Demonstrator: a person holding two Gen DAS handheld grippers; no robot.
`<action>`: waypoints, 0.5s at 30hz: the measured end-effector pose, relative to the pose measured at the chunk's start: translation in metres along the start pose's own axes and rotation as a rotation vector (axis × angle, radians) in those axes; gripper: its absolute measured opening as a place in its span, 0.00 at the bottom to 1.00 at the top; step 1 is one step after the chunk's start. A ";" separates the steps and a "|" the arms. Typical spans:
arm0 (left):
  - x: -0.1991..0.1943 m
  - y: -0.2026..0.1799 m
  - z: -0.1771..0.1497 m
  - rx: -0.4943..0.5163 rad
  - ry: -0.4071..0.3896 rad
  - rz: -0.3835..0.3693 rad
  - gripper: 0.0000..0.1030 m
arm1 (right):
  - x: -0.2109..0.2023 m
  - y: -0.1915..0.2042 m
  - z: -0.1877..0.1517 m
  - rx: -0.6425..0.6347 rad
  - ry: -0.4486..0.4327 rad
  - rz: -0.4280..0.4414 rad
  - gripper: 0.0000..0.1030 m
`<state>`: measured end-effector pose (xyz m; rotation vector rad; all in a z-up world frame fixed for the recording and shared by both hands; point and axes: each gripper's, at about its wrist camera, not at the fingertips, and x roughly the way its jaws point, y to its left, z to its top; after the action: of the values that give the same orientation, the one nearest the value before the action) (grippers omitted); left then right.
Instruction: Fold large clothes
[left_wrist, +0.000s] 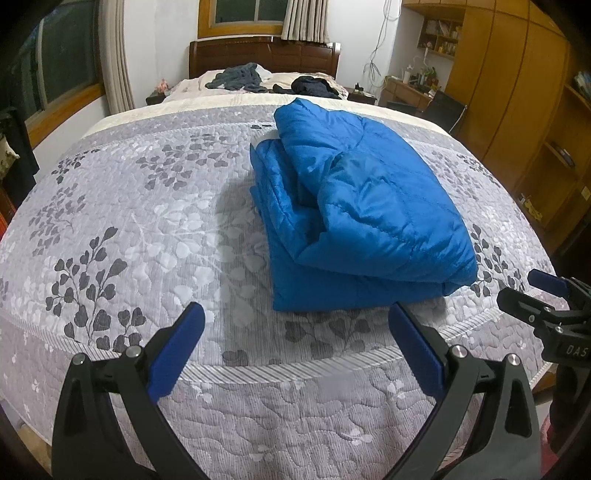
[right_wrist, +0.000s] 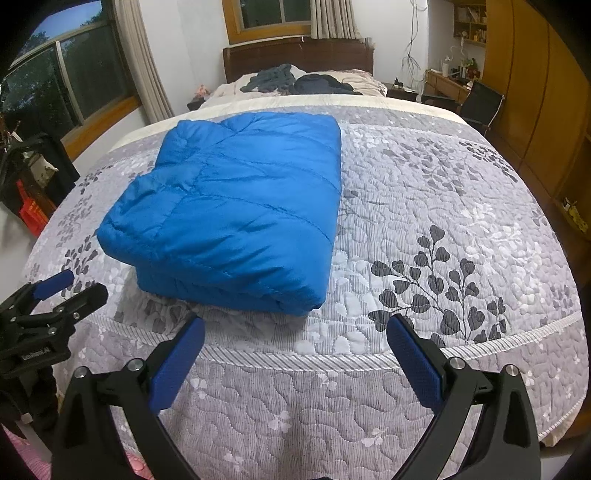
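Both our tongs, the left gripper and the right gripper, hang with jaws spread wide and empty above the near edge of the bed. Just beyond them we see the blue padded jacket folded into a thick bundle on the grey leaf-patterned quilt. Farther off, dark clothes lie heaped by the wooden headboard.

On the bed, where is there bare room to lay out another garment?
Free: the quilt right of the folded blue jacket, out to the bed's right edge, and the quilt left of it. Crowded: the head end, where dark clothes lie on the pillows. Both the left gripper and right gripper are open, holding nothing.
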<state>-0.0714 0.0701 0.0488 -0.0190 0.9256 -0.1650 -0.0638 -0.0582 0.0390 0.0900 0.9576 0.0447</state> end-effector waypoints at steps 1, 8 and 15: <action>0.000 0.000 0.000 0.000 0.000 0.000 0.96 | 0.000 0.000 -0.001 0.001 0.000 0.001 0.96; 0.000 0.000 0.000 0.000 0.000 0.000 0.96 | 0.000 0.000 0.000 -0.002 -0.003 0.004 0.96; 0.000 0.000 0.000 0.001 -0.001 0.000 0.96 | -0.002 -0.001 0.000 -0.003 -0.010 0.001 0.96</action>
<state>-0.0715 0.0700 0.0487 -0.0179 0.9246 -0.1656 -0.0651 -0.0591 0.0400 0.0874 0.9474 0.0466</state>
